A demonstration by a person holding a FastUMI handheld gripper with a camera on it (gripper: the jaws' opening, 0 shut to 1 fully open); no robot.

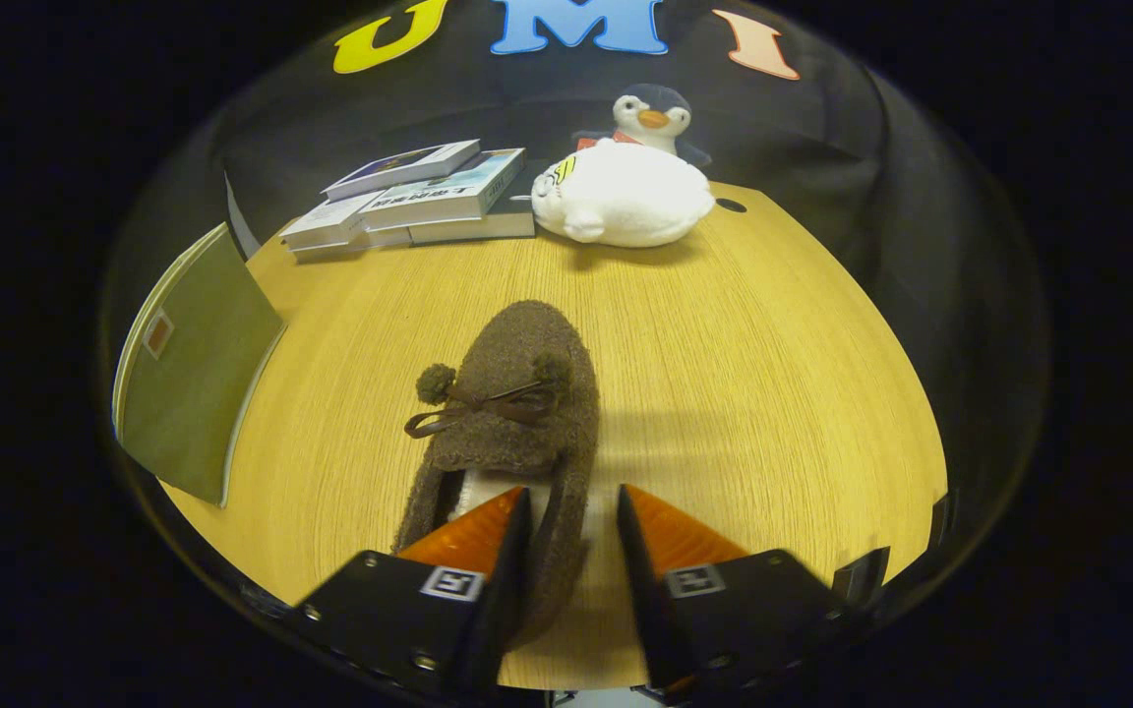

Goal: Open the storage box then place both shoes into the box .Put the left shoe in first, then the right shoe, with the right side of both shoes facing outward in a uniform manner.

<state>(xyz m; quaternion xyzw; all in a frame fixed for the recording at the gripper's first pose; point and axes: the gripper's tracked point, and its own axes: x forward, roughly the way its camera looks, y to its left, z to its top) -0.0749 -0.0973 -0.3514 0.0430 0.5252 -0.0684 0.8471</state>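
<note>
Far left: a green booklet with pale edges lies flat at the edge of the wooden table, well apart from my fingers. Behind it, at the table's far side, a stack of books rests in a loose pile, two layers deep.

Centre: a brown fuzzy slipper, the task's shoe, lies on the table with its toe pointing away from me. A thin bow with two pompoms sits on its upper, and a pale lining shows at its opening. My gripper straddles the slipper's right-hand side wall near the heel: my left finger sits inside the opening over the lining, my right finger stands outside on the table side. The gap between my fingers is narrow, with the wall in it; whether both press on it, I cannot tell.

Right of centre, beyond the slipper: a white plush toy lies on the table just beside the books, and a penguin plush stands touching it from behind.
</note>
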